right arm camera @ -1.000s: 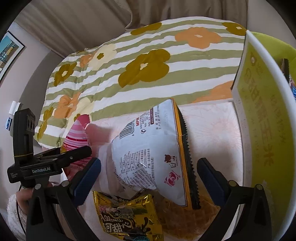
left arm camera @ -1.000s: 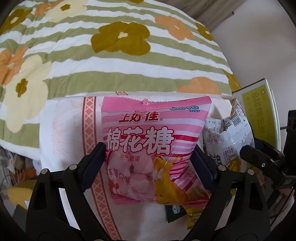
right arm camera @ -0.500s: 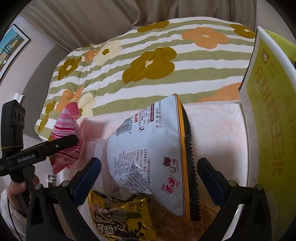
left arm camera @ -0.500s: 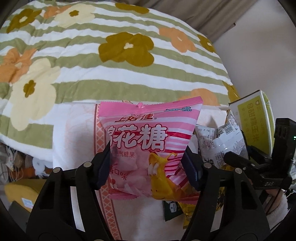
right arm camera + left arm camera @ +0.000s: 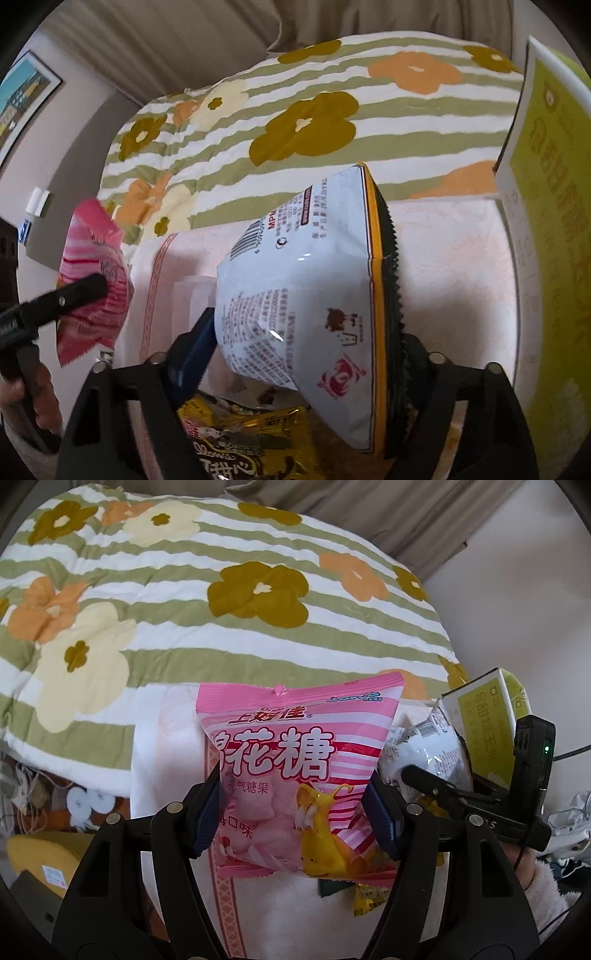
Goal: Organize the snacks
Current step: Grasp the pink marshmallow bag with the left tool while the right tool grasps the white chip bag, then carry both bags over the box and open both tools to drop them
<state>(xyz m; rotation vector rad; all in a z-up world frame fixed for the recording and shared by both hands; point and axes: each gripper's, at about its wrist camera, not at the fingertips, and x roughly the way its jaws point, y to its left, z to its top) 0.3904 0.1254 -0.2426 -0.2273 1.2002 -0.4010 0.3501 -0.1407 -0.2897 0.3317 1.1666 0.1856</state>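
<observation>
Pink marshmallow bag [image 5: 295, 771] upright, top seal up, clamped in left gripper [image 5: 297, 812]. Right gripper [image 5: 306, 354] closing on white bag [image 5: 303, 302], long axis upward, serrated seam rightward.

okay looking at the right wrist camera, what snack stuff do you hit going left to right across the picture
Pink marshmallow bag held by the left gripper → white snack bag between the closing fingers of the right gripper → yellow-green carton at the right edge.

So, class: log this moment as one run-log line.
left claw: shut on pink marshmallow bag | right claw: closing on white snack bag
</observation>
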